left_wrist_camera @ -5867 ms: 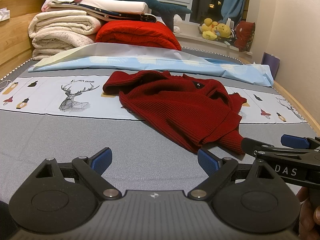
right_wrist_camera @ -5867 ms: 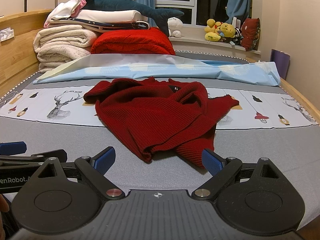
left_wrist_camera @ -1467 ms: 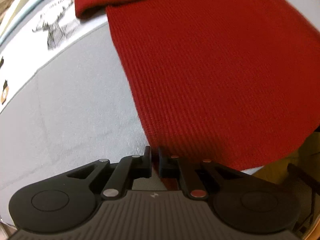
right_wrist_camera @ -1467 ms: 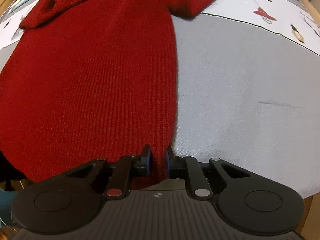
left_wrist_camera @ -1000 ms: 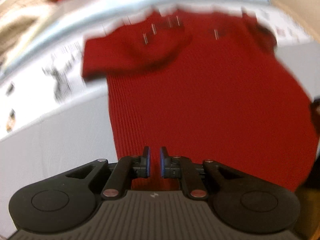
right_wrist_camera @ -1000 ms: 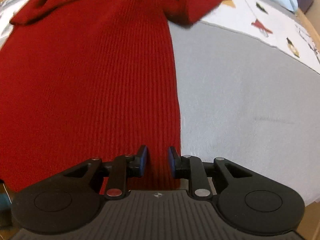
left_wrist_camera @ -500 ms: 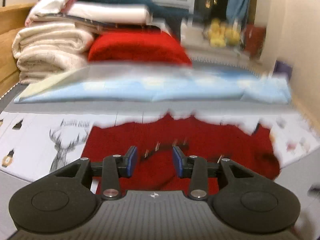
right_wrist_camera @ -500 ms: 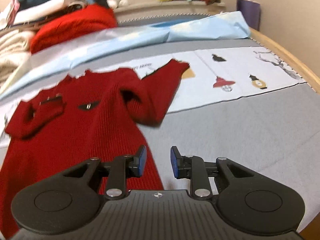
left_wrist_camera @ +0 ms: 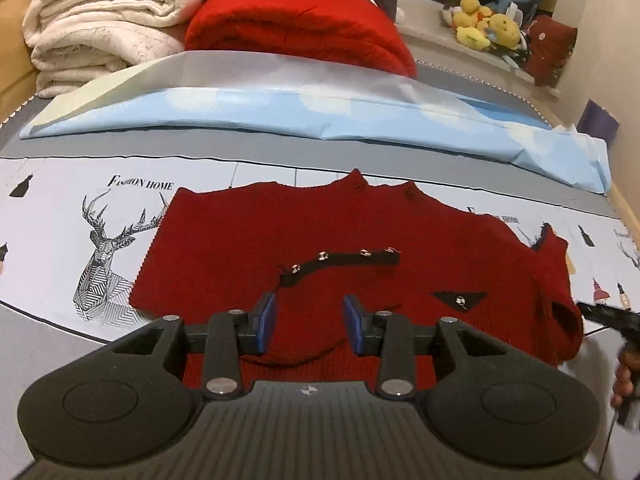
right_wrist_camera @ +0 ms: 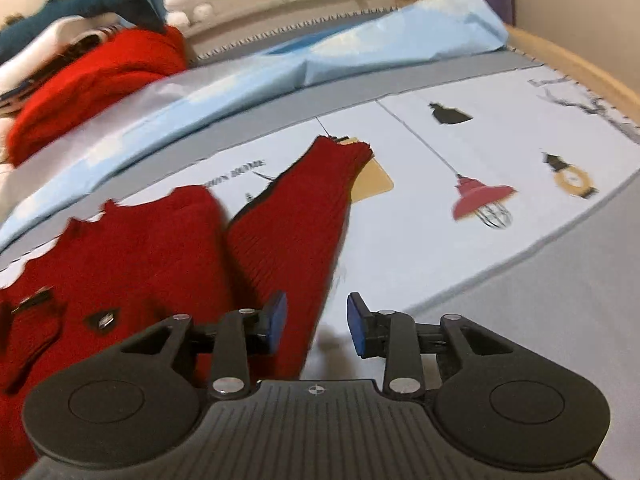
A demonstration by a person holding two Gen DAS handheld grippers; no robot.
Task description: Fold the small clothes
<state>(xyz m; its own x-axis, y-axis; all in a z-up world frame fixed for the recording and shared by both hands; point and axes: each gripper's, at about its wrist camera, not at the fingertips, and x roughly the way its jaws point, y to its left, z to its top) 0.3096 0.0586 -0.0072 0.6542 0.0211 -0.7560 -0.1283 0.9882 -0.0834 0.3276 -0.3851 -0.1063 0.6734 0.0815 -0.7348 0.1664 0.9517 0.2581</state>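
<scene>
The bed (left_wrist_camera: 72,344) fills both views, grey cover with a printed white strip across it. A folded light-blue sheet (left_wrist_camera: 320,116) lies along its 12 o'clock side, with stacked blankets (left_wrist_camera: 104,28) behind that.

The red sweater (left_wrist_camera: 328,240) lies face up on the printed strip, body spread flat, a black button placket (left_wrist_camera: 340,260) near the middle of the left wrist view. Its right-hand sleeve (right_wrist_camera: 304,216) runs up toward 12 o'clock in the right wrist view.

It looks like a soft, floppy ribbed knit, light and not slippery, so it'll probably sag and drag rather than hold shape. Pinching a sleeve near the cuff or shoulder seems the sensible hold.

The left claw (left_wrist_camera: 308,322) sits partly open over the sweater's chest, pads clear of the fabric, nothing gripped. The right claw (right_wrist_camera: 316,324) has just been opening; it's partly open at the sleeve's lower edge, with only that edge between the pads and nothing pinched.

Hard to make out: the right wrist view is motion-blurred, the hem is hidden under the claw bodies, and the person's hand (left_wrist_camera: 626,372) is cut off at 3 o'clock.
</scene>
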